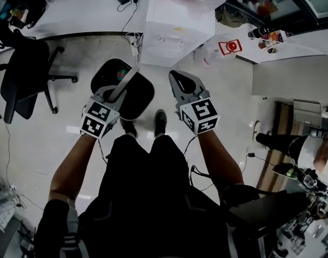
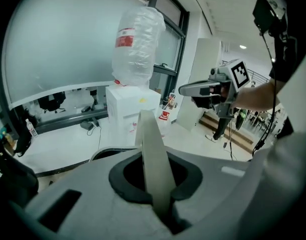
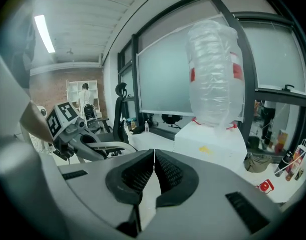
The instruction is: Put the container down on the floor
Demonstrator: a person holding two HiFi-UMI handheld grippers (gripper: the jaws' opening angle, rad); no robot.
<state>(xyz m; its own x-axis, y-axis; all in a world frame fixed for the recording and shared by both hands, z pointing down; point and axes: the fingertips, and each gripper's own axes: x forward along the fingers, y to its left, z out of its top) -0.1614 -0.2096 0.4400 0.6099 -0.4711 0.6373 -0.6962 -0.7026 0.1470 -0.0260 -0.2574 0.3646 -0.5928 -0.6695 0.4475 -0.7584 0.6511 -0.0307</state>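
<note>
Head view: the left gripper (image 1: pixel 118 92) is clamped on the pale handle (image 1: pixel 128 79) of the black container (image 1: pixel 138 98), which sits just ahead of the person's feet, left of the right gripper (image 1: pixel 180 80). Whether its base touches the floor (image 1: pixel 67 117) cannot be told from above. The carrying or lowering step looks to be in hand. Next it probably calls for lowering the container straight down until it rests, then opening the jaws. A red sign (image 1: pixel 230 46) lies far right, too small to read.

Left gripper view: the handle runs between the closed jaws. The water bottle (image 2: pixel 137 46) carries a red label (image 2: pixel 124 37) whose print is too blurred to read.

Right gripper view: the jaws meet with nothing between them.
</note>
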